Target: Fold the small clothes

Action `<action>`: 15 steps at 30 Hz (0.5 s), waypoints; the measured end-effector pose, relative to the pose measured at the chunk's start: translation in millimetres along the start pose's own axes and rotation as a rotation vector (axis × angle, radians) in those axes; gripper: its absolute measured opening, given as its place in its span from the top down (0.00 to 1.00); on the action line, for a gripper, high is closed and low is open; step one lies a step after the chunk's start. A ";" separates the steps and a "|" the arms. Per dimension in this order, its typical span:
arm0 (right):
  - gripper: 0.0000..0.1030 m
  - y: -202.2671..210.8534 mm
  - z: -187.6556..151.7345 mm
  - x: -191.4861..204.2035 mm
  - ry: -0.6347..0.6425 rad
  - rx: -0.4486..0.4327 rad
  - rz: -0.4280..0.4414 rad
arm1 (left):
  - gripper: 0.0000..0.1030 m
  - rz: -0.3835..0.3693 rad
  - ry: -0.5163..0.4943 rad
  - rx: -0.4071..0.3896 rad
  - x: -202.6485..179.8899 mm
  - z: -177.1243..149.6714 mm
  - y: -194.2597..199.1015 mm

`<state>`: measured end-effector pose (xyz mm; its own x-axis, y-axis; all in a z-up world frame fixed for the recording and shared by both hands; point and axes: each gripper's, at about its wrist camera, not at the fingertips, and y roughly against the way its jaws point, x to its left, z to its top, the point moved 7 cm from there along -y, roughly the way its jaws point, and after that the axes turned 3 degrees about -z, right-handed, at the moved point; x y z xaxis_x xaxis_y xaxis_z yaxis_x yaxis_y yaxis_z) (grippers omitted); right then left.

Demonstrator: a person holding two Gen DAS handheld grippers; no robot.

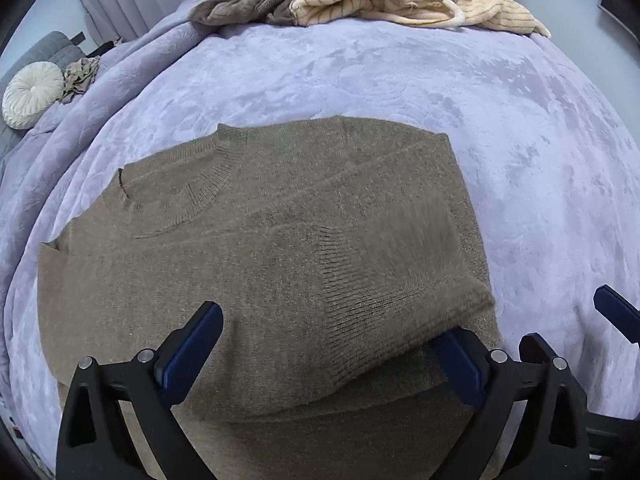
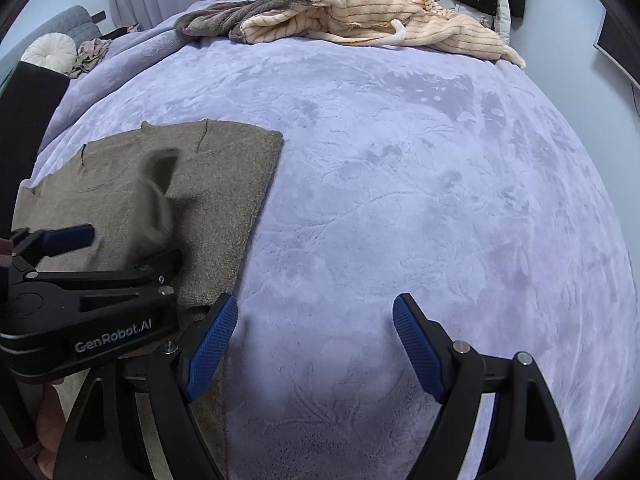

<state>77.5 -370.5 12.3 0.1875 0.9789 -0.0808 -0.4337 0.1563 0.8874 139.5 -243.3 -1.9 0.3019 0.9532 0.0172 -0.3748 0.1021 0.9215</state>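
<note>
You're hovering the left gripper [image 1: 332, 344] spread wide over the brown sweater [image 1: 256, 240], which is lying flat on the purple blanket [image 1: 520, 160]; 1 sleeve [image 1: 400, 288] is draping across its right finger, likely mid-fold. Your right gripper [image 2: 314, 344] is also released, idling beside the sweater's edge.

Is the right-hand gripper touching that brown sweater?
Cannot tell. In the right wrist view the right gripper is open over the purple blanket; its left finger overlaps the brown sweater edge, with no contact or gap plain.
</note>
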 end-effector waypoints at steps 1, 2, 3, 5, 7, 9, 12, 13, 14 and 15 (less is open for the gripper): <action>0.19 1.4 -0.9 -1.3 0.000 -0.003 0.000 | 0.03 -0.029 -0.008 0.012 -0.7 -2.1 1.5; 0.19 3.3 -1.6 -2.7 -0.002 -0.007 0.001 | 0.03 -0.066 -0.008 0.017 -0.7 -4.7 5.0; 0.19 5.0 -2.4 -3.1 -0.002 -0.008 0.002 | 0.03 -0.104 -0.007 0.010 1.3 -6.8 10.5; 0.19 9.6 -3.2 -4.2 -0.006 -0.018 0.006 | 0.03 -0.143 0.012 -0.005 11.2 -9.7 21.8; 0.19 15.1 -2.6 -2.8 -0.010 -0.029 0.026 | 0.03 -0.207 0.031 -0.023 25.1 -13.4 35.3; 0.19 21.7 0.1 -2.0 -0.020 -0.050 0.019 | 0.03 -0.211 0.053 -0.050 46.3 -15.7 46.0; 0.19 28.1 7.5 5.5 -0.025 -0.073 0.031 | 0.03 -0.155 0.082 -0.065 84.7 -15.2 47.6; 0.19 28.5 10.8 11.9 -0.019 -0.075 0.033 | 0.03 -0.132 0.099 -0.059 97.9 -15.3 44.0; 0.19 28.8 13.2 18.8 -0.010 -0.076 0.037 | 0.03 -0.116 0.120 -0.049 111.1 -16.5 40.1; 0.19 29.0 15.4 26.5 0.003 -0.078 0.043 | 0.03 -0.099 0.149 -0.037 125.1 -18.1 34.8</action>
<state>83.4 -342.0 43.0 0.1650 0.9853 -0.0445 -0.5086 0.1237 0.8521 148.4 -115.4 25.3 0.2066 0.9693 -0.1333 -0.3828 0.2055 0.9007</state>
